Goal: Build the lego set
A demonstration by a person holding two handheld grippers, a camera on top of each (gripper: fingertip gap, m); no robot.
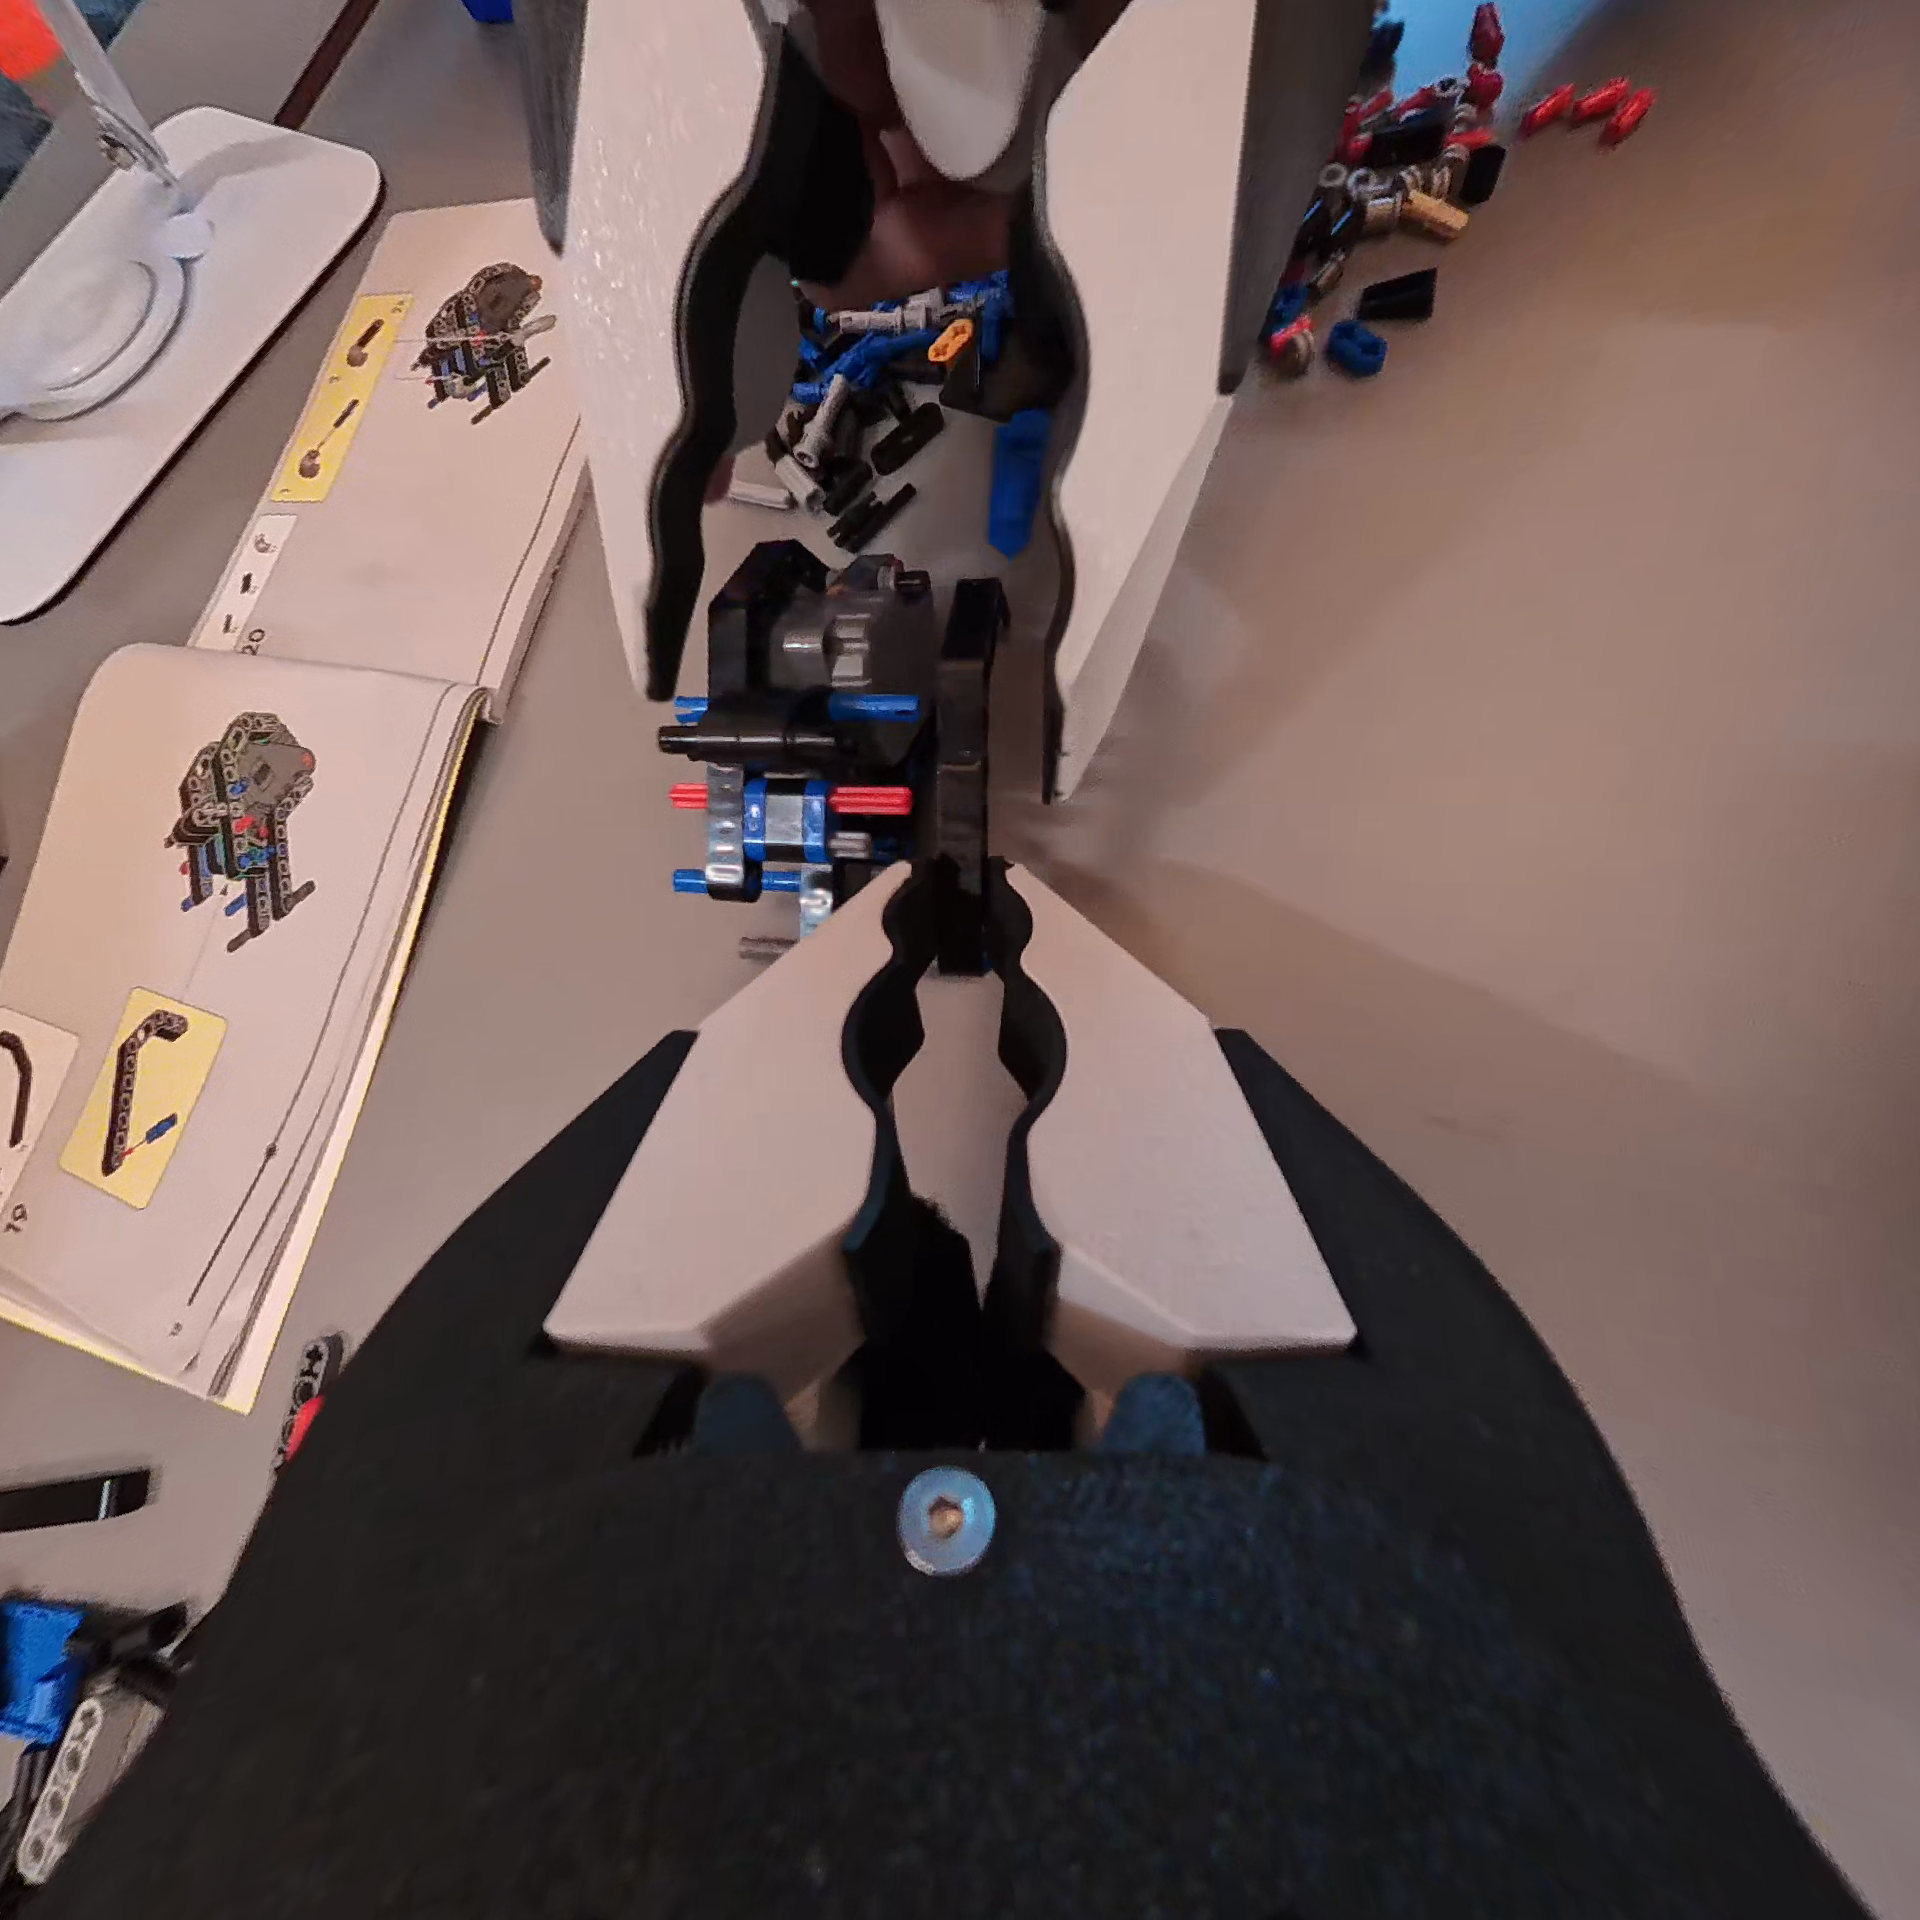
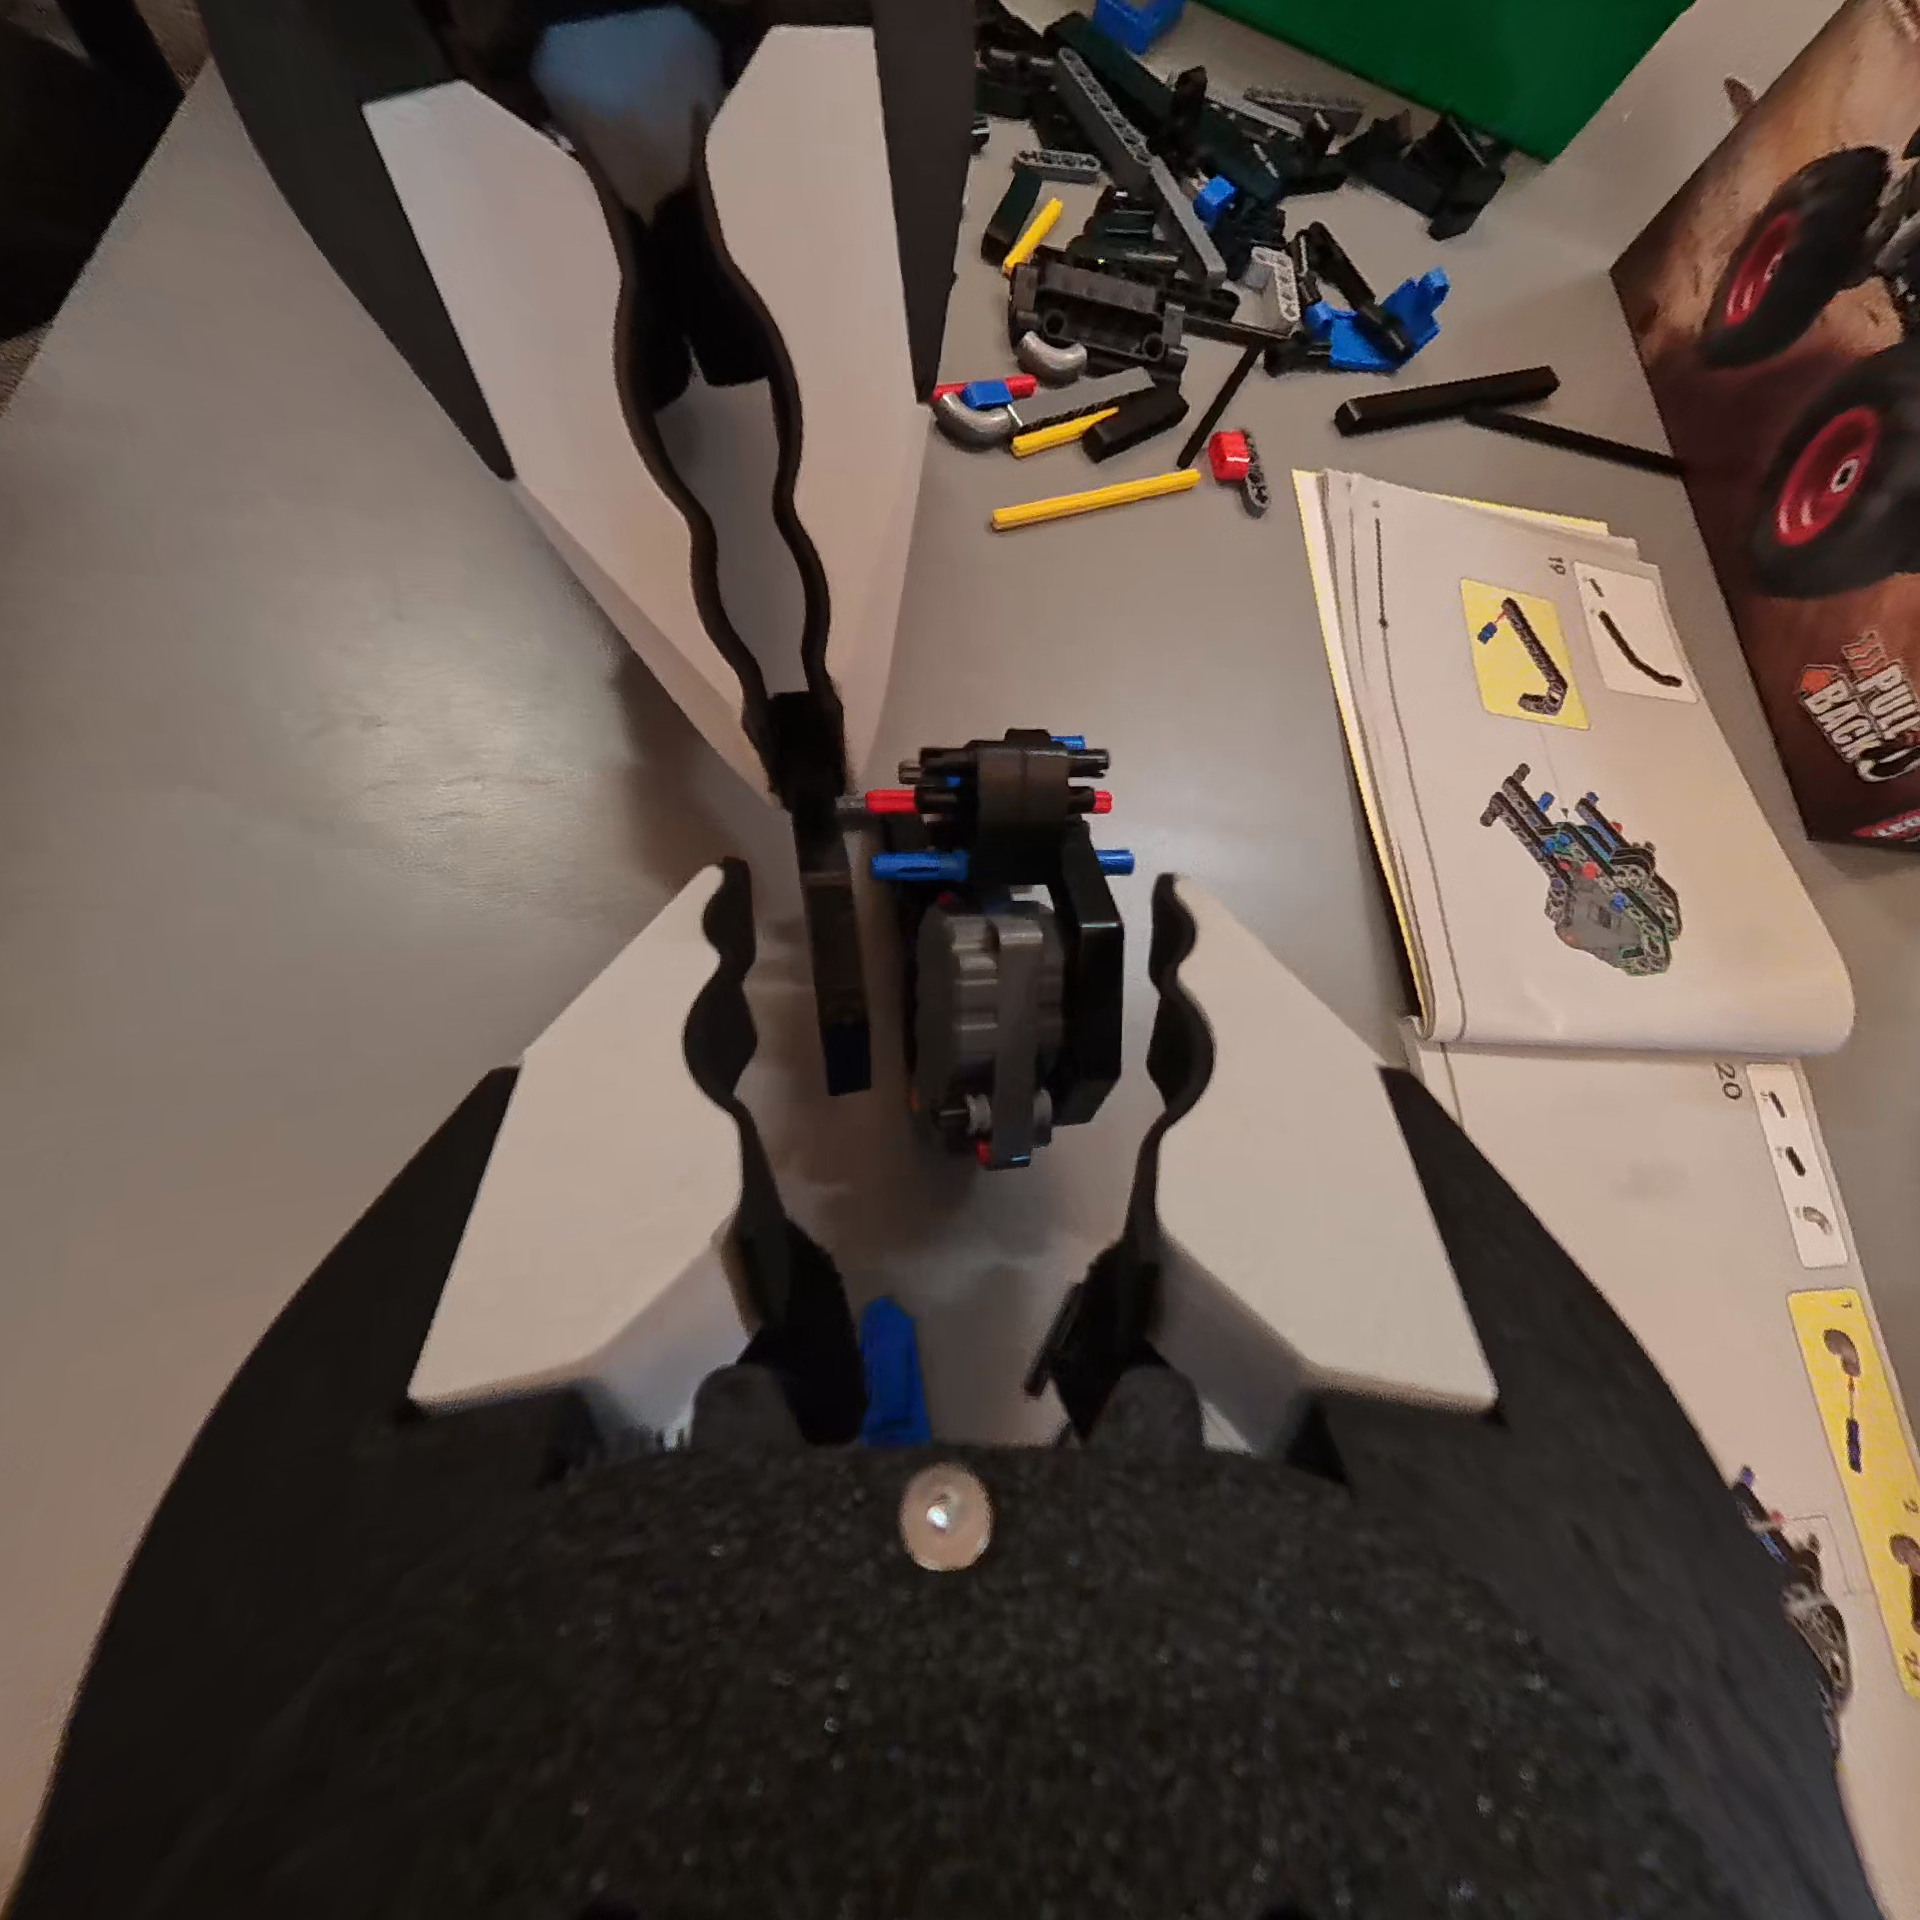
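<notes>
A small lego assembly [image 1: 821, 727] of black beams, a grey motor block and blue and red pins stands on the grey table; it also shows in the right wrist view [image 2: 1018, 987]. My left gripper [image 1: 951, 883] is shut on a long black beam [image 1: 961, 790] held against the assembly's side, at its pin ends. In the right wrist view the left gripper [image 2: 800, 769] comes in from the top with that beam [image 2: 836, 935]. My right gripper [image 2: 945, 894] is open, with one finger on each side of the assembly, not touching it; it also shows in the left wrist view [image 1: 862, 727].
An open instruction booklet [image 1: 312, 831] [image 2: 1558, 779] lies beside the assembly. Loose pieces lie in piles [image 1: 883, 395] [image 1: 1403, 187] [image 2: 1143, 260]. The set's box [image 2: 1818, 416] and a white stand base [image 1: 156, 312] sit at the table's edges. A blue piece [image 2: 888, 1371] lies under my right gripper.
</notes>
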